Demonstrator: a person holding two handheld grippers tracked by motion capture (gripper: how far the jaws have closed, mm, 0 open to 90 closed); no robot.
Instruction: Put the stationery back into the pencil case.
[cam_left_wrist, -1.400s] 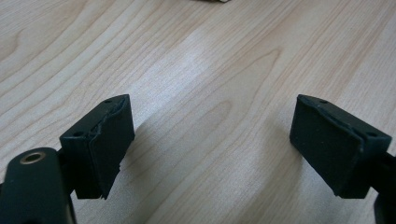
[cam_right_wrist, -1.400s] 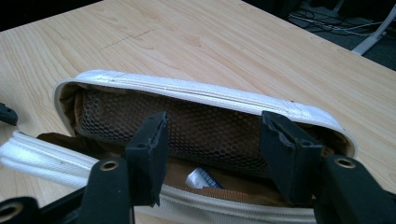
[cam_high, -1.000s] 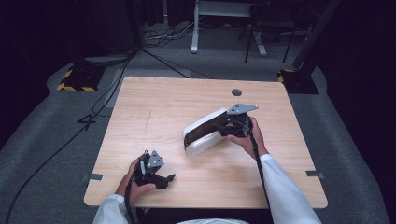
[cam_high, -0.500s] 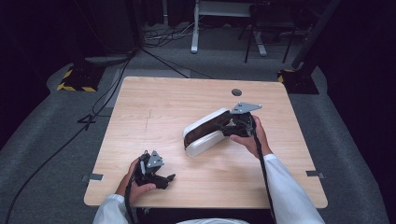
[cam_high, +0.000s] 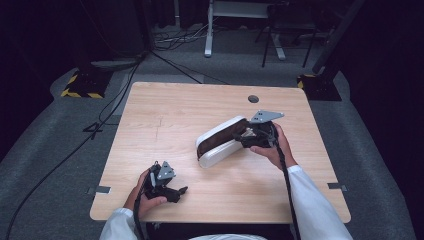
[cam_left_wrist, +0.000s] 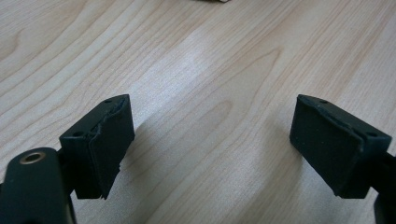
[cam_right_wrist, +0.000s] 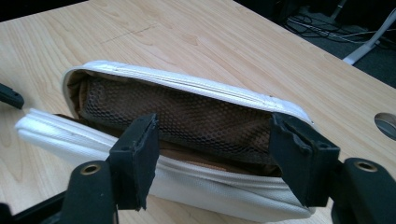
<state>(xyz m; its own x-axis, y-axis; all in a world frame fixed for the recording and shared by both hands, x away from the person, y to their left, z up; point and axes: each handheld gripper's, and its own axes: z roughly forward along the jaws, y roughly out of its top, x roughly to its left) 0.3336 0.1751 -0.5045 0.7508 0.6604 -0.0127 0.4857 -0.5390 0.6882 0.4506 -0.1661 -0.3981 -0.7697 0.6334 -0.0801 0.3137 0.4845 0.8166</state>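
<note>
A white zip case (cam_high: 218, 144) lies open near the middle of the wooden table (cam_high: 165, 115), its lid propped up over a brown mesh lining (cam_right_wrist: 187, 116). My right gripper (cam_high: 245, 136) is at the case's right end, open. In the right gripper view its jaws stand wide apart just in front of the case's open mouth (cam_right_wrist: 219, 156), with nothing clamped between them. My left gripper (cam_high: 176, 192) rests low near the table's front left edge, well apart from the case. It is open over bare wood (cam_left_wrist: 210, 140), with nothing between its pads.
A round cable hole (cam_high: 253, 98) sits in the tabletop behind the case. Beyond the table's far edge lie floor cables, a yellow-and-black striped base (cam_high: 80, 85) at the left and a white stand leg (cam_high: 207, 30). Dark grey carpet surrounds the table.
The right hand and its gripper have crept slightly to the right at the case's end. The case stays open as before. The left gripper has not moved.
</note>
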